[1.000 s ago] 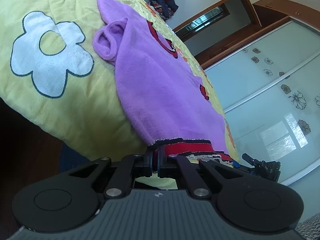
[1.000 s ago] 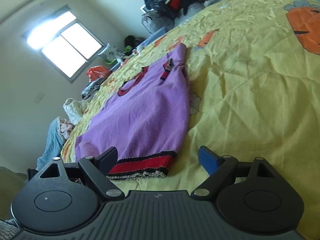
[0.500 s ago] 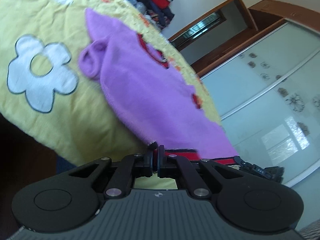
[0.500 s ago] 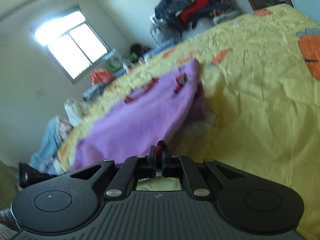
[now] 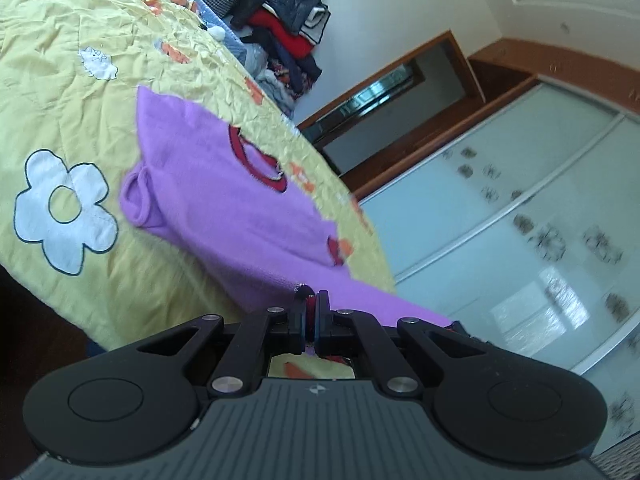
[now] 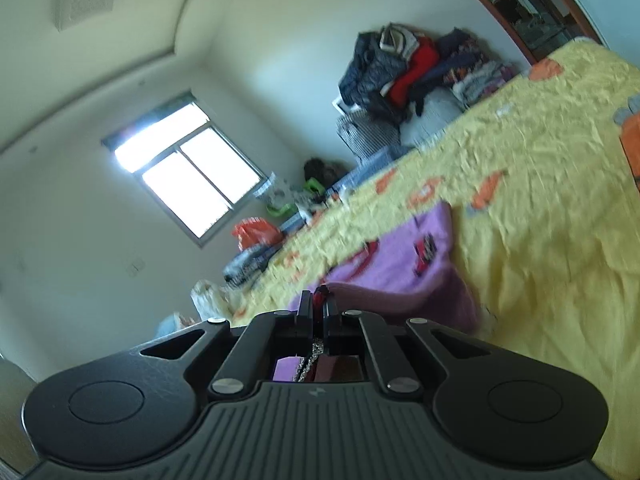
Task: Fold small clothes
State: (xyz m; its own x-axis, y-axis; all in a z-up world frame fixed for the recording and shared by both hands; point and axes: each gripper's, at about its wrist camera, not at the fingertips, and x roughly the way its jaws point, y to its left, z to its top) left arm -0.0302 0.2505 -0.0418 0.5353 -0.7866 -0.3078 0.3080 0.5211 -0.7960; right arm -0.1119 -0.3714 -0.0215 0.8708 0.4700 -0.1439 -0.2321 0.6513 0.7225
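A small purple sweater (image 5: 224, 204) with red trim lies on the yellow bedspread (image 5: 80, 92). My left gripper (image 5: 310, 304) is shut on the sweater's red striped hem at one corner and holds it above the bed. My right gripper (image 6: 318, 304) is shut on the hem at the other corner. The lifted hem end arches over the rest of the sweater (image 6: 400, 268) in the right wrist view. The neckline with red edging (image 5: 256, 164) lies flat further away.
A pile of clothes (image 5: 280, 12) is stacked at the far end of the bed. A mirrored sliding wardrobe (image 5: 520, 220) stands to the right. A window (image 6: 188, 168) and clutter along the far bedside (image 6: 280, 208) show in the right wrist view.
The right gripper closed on the hem. Both grippers lifted the hem off the bed and carried it toward the neckline, so the lower part of the sweater now hangs raised.
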